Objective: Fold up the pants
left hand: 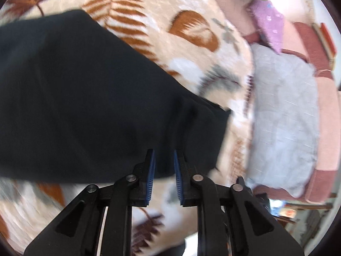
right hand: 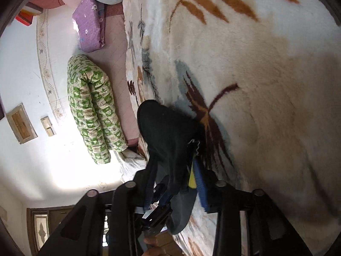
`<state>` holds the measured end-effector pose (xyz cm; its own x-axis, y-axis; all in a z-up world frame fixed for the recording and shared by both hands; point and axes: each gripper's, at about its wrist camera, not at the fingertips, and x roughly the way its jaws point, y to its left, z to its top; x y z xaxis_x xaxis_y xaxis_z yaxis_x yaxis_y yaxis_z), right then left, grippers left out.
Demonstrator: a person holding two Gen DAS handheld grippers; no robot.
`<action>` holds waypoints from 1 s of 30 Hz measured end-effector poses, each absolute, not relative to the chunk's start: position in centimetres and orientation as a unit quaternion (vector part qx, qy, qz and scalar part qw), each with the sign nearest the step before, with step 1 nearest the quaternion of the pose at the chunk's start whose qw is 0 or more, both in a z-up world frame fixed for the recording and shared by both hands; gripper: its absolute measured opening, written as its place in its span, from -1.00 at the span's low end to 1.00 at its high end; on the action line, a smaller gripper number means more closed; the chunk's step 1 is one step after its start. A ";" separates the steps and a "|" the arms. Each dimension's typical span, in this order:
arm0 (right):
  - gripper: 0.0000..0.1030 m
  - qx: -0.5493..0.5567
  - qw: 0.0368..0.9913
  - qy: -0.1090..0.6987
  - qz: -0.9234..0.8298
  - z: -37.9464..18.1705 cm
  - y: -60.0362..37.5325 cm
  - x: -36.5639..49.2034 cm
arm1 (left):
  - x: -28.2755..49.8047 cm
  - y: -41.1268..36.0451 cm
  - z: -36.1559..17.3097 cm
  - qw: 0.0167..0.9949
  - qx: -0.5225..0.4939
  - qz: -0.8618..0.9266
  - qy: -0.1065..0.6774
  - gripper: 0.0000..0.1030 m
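Observation:
The black pants (left hand: 85, 96) lie spread over a cream blanket with a brown leaf print (left hand: 170, 10). My left gripper (left hand: 164, 170) hangs just above their near edge. Its blue pads (left hand: 150, 170) stand a little apart with no cloth pinched between them. In the right wrist view a thick bunch of the pants (right hand: 168, 132) bulges out of my right gripper (right hand: 172, 166), close over the blanket (right hand: 266, 85). The jaws are shut on that bunch. One blue pad (right hand: 201, 183) shows beside the cloth, and the other finger is hidden under it.
A grey pillow (left hand: 283, 111) and a purple one (left hand: 268, 23) lie past the blanket's edge on a pink sheet. A green-patterned bolster (right hand: 93, 111) leans against the white wall (right hand: 32, 74). A hand (right hand: 153, 248) shows at the bottom edge.

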<state>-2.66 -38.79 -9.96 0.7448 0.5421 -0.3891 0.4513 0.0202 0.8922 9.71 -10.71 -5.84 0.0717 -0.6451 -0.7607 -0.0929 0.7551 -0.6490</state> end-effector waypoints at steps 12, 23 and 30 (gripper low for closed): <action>0.14 0.509 0.738 0.432 0.095 -4.5 -42.5 -0.6 | 3.1 -13.6 -9.0 0.635 -0.410 -0.165 0.633 0.32; 0.25 0.453 0.739 0.475 0.152 -6.6 -42.5 7.0 | 4.8 -12.2 -6.8 0.657 -0.423 -0.140 0.608 0.32; 0.26 0.434 0.772 0.443 0.138 -5.5 -41.8 7.3 | 6.6 -3.1 -3.9 0.709 -0.387 -0.130 0.575 0.32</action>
<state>7.26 -41.83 -5.47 0.5684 0.5985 -0.5645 0.1715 0.5848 0.7928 6.57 -3.14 -3.91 0.3057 -0.6289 -0.7149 -0.2600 0.6671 -0.6981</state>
